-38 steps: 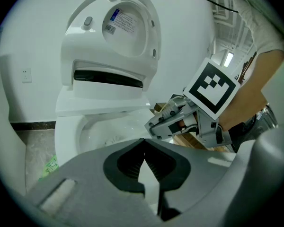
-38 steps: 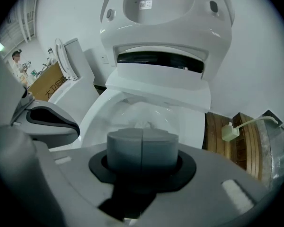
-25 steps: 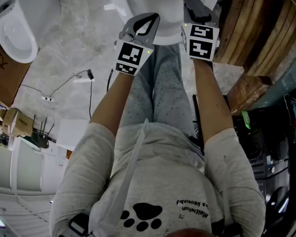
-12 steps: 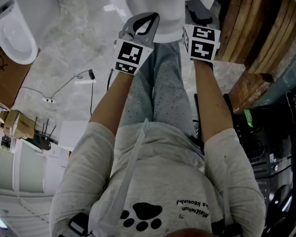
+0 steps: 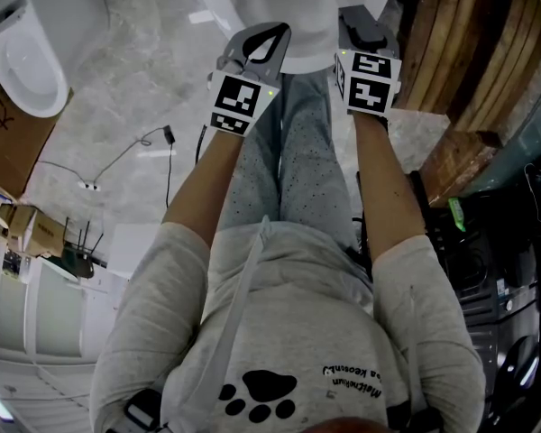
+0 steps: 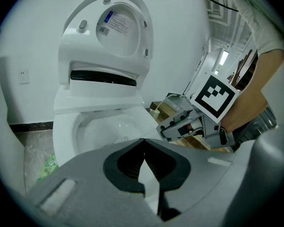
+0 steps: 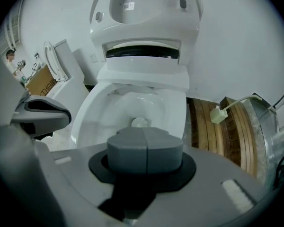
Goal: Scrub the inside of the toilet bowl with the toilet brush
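The white toilet bowl (image 7: 137,105) stands right ahead with its lid (image 7: 146,4) raised; its inside is white and wet-looking. In the left gripper view the bowl (image 6: 102,129) lies to the left of the jaws. Both grippers hover side by side just before the rim (image 5: 298,57). My left gripper (image 6: 143,142) is shut, tips touching, nothing between them. My right gripper (image 7: 145,143) is shut too, jaws pressed flat together and empty. Each shows in the other's view: the right gripper (image 6: 189,122) and the left gripper (image 7: 42,112). No toilet brush is in view.
A second toilet (image 5: 27,61) and a cardboard box (image 5: 9,142) stand to the left. Stacked wooden boards (image 5: 469,52) flank the bowl on the right, with a white plug (image 7: 218,114) on them. Cables (image 5: 153,142) lie on the marble floor.
Almost nothing: both grippers stay shut before the bowl, with the right one drifting only slightly.
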Demonstrator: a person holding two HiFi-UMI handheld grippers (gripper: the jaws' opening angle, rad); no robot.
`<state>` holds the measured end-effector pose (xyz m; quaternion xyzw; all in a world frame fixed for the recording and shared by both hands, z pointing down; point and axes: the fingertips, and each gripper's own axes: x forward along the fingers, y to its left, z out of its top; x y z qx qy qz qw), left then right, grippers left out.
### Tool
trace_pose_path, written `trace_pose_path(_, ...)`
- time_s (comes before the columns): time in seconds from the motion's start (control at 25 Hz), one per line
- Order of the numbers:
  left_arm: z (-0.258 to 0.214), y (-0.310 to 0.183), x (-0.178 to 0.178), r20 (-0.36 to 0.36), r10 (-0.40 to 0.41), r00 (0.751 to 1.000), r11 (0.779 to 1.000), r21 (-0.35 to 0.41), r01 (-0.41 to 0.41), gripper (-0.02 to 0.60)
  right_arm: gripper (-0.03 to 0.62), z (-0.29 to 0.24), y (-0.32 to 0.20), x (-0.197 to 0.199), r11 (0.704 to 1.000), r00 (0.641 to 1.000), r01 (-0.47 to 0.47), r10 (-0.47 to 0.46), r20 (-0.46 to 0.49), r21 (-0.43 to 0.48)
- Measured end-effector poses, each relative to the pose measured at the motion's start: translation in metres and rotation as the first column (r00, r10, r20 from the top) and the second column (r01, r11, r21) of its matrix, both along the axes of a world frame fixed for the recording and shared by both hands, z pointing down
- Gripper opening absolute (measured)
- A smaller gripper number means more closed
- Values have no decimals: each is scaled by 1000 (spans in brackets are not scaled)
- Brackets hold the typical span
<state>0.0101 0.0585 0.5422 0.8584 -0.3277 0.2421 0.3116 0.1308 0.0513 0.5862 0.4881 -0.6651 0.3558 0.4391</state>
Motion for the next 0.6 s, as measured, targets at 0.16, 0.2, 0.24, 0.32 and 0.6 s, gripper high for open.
trace_pose_path(0.16,-1,8,0,1,3,1000,1000,1,-3,-2,150,1,14,0,1000,1000,-6,6,2,-13)
trace_pose_path(0.2,-1,9,-1,2,4,1000,1000,2,-4,-2,150,2,18,0,1000,1000,-5,5,2,-16)
trace_pose_path(0.24,-1,11,-1,3,5,1000,1000,2,-5,-2,150,2,21,0,1000,1000,-4,4,2,-18)
trace_pose_path(0.32,-1,14,-1,5,7,1000,1000,2,-7,-2,150,2,27,-2,1000,1000,-4,5,3,-23)
trace_pose_path(0.6,-2,23,-7,5,7,1000,1000,0,-7,-2,150,4,41,-13,999,1000,-12,12,8,-37)
